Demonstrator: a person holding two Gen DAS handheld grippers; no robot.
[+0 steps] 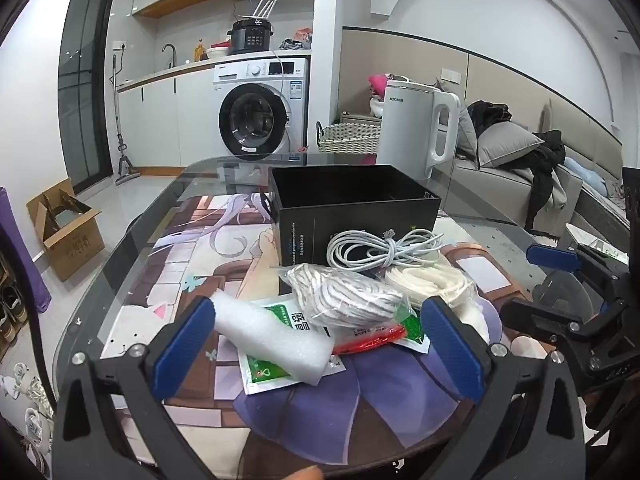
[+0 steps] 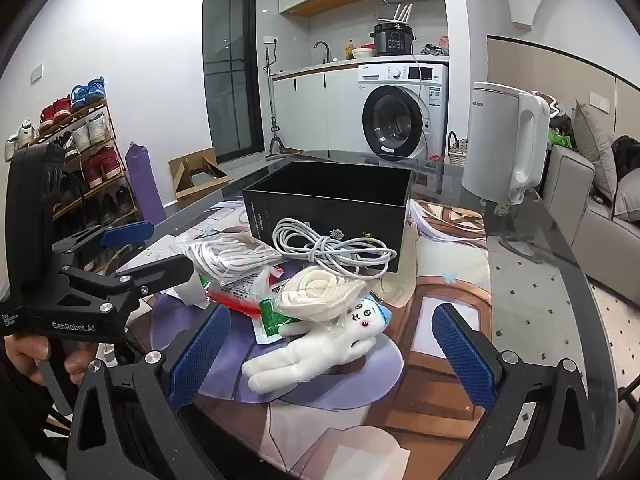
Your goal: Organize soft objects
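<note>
A pile of soft things lies on the printed mat in front of an open black box [image 1: 352,200] [image 2: 332,204]. In it are a white foam roll [image 1: 272,336], green sachets [image 1: 280,314], a bagged striped rope [image 1: 348,296] [image 2: 228,256], a coiled white cable [image 1: 384,250] [image 2: 328,248], a bagged cream rope [image 1: 432,280] [image 2: 320,292] and a white plush toy [image 2: 320,348]. My left gripper [image 1: 318,344] [image 2: 152,252] is open just short of the foam roll and sachets. My right gripper [image 2: 332,356] [image 1: 544,284] is open too, with the plush toy lying ahead between its fingers, untouched.
A white electric kettle [image 1: 420,128] [image 2: 500,140] stands on the glass table behind the box at the right. A cardboard box [image 1: 64,228] sits on the floor to the left, a shoe rack [image 2: 80,152] beyond it. A sofa [image 1: 520,184] lies right of the table.
</note>
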